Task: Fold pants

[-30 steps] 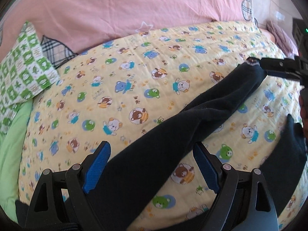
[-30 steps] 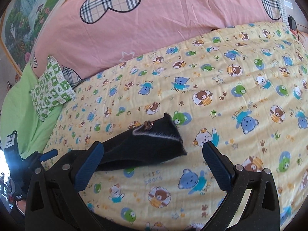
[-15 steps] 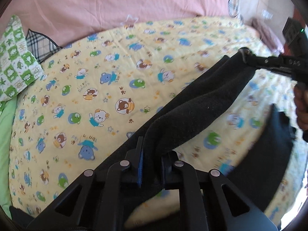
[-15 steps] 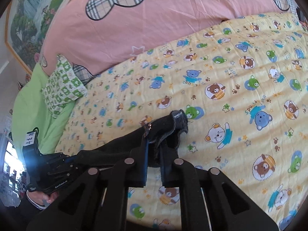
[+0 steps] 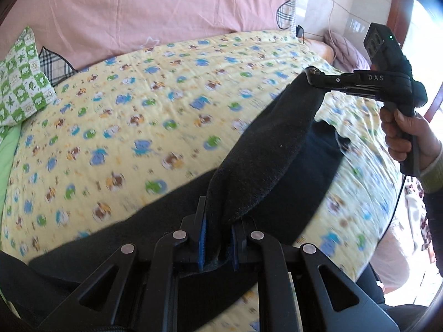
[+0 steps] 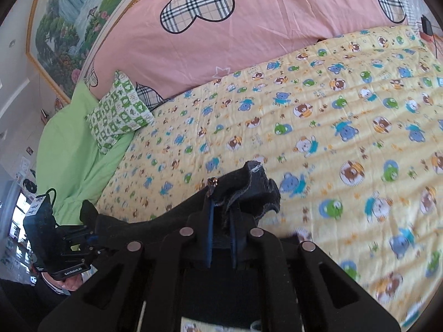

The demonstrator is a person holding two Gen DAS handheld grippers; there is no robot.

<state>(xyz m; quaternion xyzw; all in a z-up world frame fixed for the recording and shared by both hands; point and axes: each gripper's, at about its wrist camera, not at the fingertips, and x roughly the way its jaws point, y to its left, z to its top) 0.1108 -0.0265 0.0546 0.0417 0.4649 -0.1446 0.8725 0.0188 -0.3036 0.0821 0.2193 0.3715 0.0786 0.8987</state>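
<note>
The dark pants [image 5: 265, 152] hang as a band stretched between my two grippers above the yellow bear-print bedspread [image 5: 155, 105]. My left gripper [image 5: 217, 238] is shut on one end of the waistband. My right gripper shows in the left wrist view at the right [image 5: 313, 76], shut on the other end. In the right wrist view, my right gripper [image 6: 221, 221] clamps the pants [image 6: 249, 191] near a small metal button. My left gripper [image 6: 91, 239] shows at the lower left, holding the fabric's far end.
A pink quilt with plaid hearts [image 6: 249, 41] lies along the back of the bed. A green-and-white patterned pillow [image 6: 119, 110] and a green blanket [image 6: 69, 144] lie at the left. A wall cable and a bedside cloth [image 5: 343, 49] are at the far right.
Both grippers went from open around the pants to shut on them. They have lifted the waistband off the bedspread, and the fabric now hangs taut between them.
</note>
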